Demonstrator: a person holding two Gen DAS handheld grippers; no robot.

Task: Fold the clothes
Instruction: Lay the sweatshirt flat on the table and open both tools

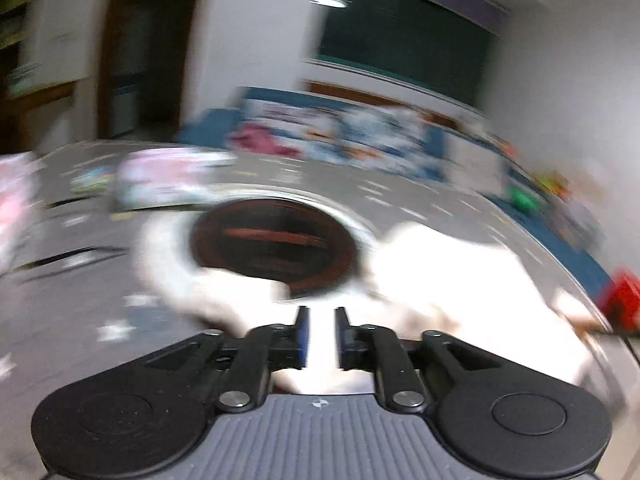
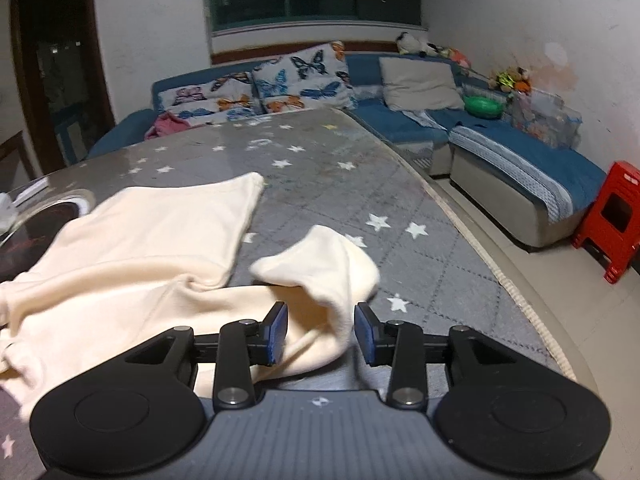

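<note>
A cream garment lies crumpled on the grey star-patterned table cover. Its sleeve end is bunched up and folded over. My right gripper is open, its blue pads on either side of that sleeve, apart from the cloth. The left wrist view is badly blurred by motion. In it, my left gripper has its pads close together with white cloth between them. A dark round inset in the table lies just beyond.
A blue corner sofa with butterfly cushions stands behind and right of the table. A red plastic stool stands on the floor at right. The table's curved edge runs close on the right.
</note>
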